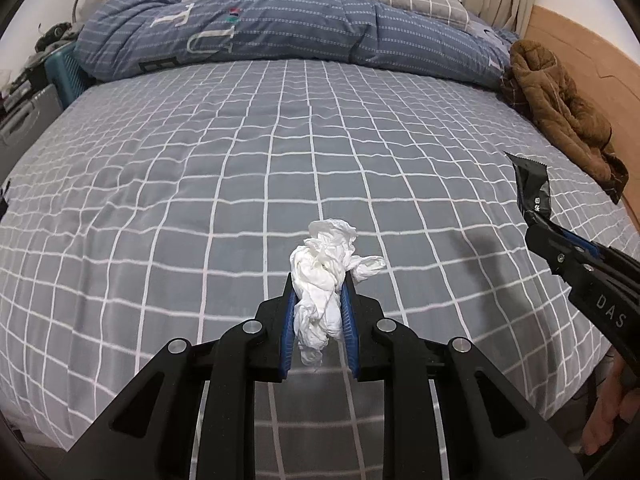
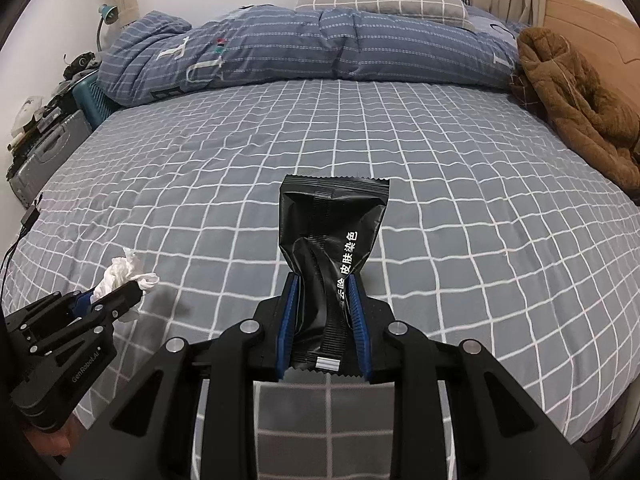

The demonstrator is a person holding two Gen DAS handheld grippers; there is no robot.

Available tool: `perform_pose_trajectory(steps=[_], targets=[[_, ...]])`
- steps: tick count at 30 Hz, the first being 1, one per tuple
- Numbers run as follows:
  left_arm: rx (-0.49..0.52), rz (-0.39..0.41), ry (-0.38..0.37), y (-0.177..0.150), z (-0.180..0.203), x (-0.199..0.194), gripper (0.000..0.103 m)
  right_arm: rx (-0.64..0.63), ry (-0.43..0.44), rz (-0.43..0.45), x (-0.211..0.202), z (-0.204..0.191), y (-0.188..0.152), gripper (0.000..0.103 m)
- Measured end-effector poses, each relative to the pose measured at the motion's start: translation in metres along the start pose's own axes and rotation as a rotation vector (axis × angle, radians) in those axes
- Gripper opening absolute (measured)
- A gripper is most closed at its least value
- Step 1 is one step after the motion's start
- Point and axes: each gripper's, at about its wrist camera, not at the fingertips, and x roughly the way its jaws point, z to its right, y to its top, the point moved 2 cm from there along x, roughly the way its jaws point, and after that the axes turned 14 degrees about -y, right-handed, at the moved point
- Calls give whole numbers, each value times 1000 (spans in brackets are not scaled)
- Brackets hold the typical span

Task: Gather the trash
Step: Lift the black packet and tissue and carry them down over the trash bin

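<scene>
Left gripper (image 1: 319,280) clamped on a crumpled white tissue (image 1: 326,280), held above the grey checked bed sheet (image 1: 200,160). At 3 o'clock, right gripper (image 2: 323,284) pinched on a black wrapper (image 2: 334,232). At 1 o'clock, brown jacket (image 1: 560,108) beside the folded blue duvet (image 1: 280,28).

White tissue (image 1: 326,280); black wrapper (image 2: 332,240); grey white-checked sheet (image 1: 200,160); brown coat (image 1: 560,112).

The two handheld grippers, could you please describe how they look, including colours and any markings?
The left gripper and right gripper are matte black linkage frames with round silver pivot pins and ribbed blue pads lining the fingers. White lettering marks their sides: "GenRobot.AI" on the left, "DAS" on the right. No cables or sleeves show.
</scene>
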Motion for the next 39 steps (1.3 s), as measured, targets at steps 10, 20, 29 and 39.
perform_pose_trajectory(steps=[10,20,29,39], targets=[[7,9,-6,-25,8,-25,18,-24,3,9,-23,-9,-23,25],[4,15,-12,-41,13,-45,18,-38,-1,15,-41,-8,-39,25],[-7,16,-17,-60,16,-62,18,-45,7,18,-59,-12,-59,25],[-10,10,-20,-82,22,-77,18,-49,12,16,-77,-13,-79,25]])
